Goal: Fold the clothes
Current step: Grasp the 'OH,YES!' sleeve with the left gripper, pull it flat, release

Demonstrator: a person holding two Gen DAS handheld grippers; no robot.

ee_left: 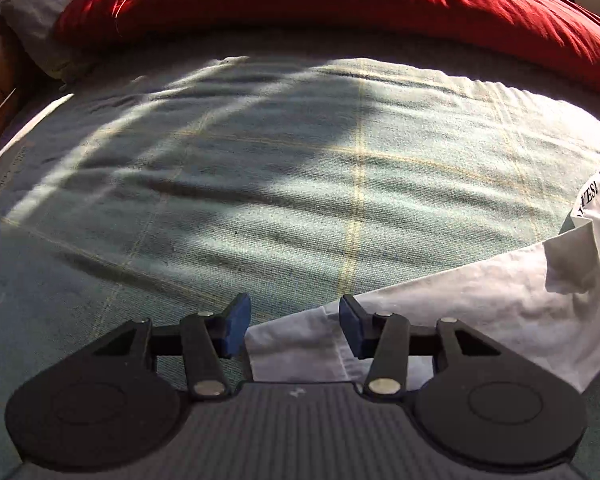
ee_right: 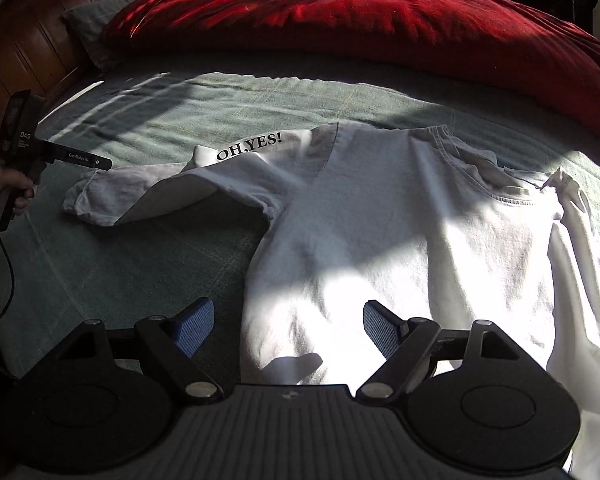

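Note:
A white T-shirt point(ee_right: 400, 232) lies spread on the green bed cover point(ee_right: 148, 128), neck toward the far right, with a folded-over part showing black "OH,YES!" lettering point(ee_right: 249, 148). In the left wrist view its sleeve point(ee_left: 440, 312) reaches to the lower right. My left gripper point(ee_left: 292, 330) is open, its blue pads on either side of the sleeve's end, just above the cloth. That same gripper point(ee_right: 96, 162) appears at the far left of the right wrist view, held by a hand point(ee_right: 8, 188). My right gripper point(ee_right: 288, 330) is open over the shirt's lower left edge, holding nothing.
A rumpled red duvet point(ee_left: 340, 4) runs along the far side of the bed. A grey pillow point(ee_left: 32, 36) and a wooden headboard point(ee_right: 32, 48) stand at the far left. Green cover point(ee_left: 220, 184) stretches left of the shirt. A black cable point(ee_right: 8, 280) hangs from the left gripper's handle.

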